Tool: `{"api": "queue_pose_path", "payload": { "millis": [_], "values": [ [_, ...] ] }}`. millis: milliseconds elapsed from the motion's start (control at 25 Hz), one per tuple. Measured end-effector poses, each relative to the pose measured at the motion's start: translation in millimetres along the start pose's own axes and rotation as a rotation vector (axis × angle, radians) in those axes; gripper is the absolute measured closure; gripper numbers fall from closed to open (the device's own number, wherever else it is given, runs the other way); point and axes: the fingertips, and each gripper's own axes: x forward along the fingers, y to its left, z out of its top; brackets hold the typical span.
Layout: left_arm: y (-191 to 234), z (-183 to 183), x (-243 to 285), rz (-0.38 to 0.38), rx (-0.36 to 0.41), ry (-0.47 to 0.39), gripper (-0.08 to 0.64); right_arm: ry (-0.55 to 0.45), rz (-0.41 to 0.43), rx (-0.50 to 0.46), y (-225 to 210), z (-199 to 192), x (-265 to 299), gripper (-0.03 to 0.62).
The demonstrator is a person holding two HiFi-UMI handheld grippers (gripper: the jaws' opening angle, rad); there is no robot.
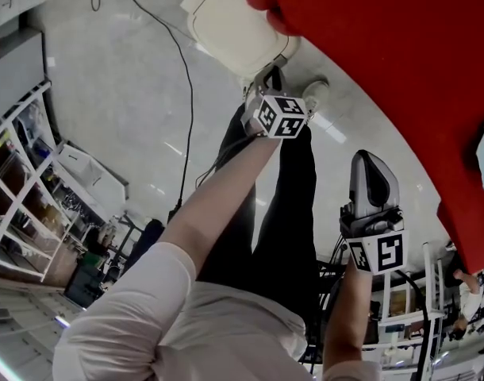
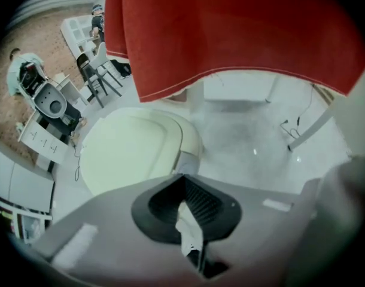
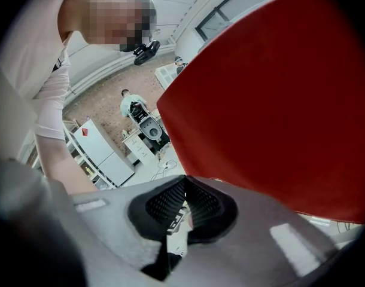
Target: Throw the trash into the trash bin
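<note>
The trash bin (image 1: pixel 230 22) is cream-white with its lid down and stands on the pale floor. In the left gripper view it (image 2: pixel 128 151) lies just beyond the jaws. My left gripper (image 1: pixel 271 78) points steeply down close over its near edge. That gripper (image 2: pixel 185 187) is shut on a crumpled white paper scrap (image 2: pixel 188 229). My right gripper (image 1: pixel 369 159) hangs lower right, away from the bin, under the red cloth's edge. Its jaws (image 3: pixel 182 187) are shut, with a small white printed scrap (image 3: pixel 176 213) pinched between the pads.
A red tablecloth (image 1: pixel 401 62) overhangs on the right and fills the top of both gripper views (image 2: pixel 230 28). A black cable (image 1: pixel 182 78) trails across the floor left of the bin. Shelves (image 1: pixel 24 181) stand at the left. My own legs are below the left gripper.
</note>
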Motion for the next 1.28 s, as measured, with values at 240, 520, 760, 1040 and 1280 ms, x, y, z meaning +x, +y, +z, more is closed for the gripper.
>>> {"api": "queue_pose_path", "payload": {
  "millis": [240,520,760,1040,1280],
  "values": [
    [-1,-1,1,0.036,-0.009,0.042,0.575,-0.007,0.009,-0.004,1,2,-2,0.594],
    [-4,-1,4,0.126,0.084,0.06,0.577,-0.018,0.002,0.001,5,-5,-5,0.594],
    [-4,-5,7,0.077,0.072,0.026,0.577,-0.022,-0.005,0.007,11,-23,-10,0.594],
    [20,15,-25,-0.041,0.024,-0.019,0.556,-0.035,-0.014,-0.019,28,6,-13,0.594],
    [31,37,-79,-0.136,0.008,-0.103,0.557,-0.071,-0.006,-0.066,55,42,-13,0.594]
  ]
}}
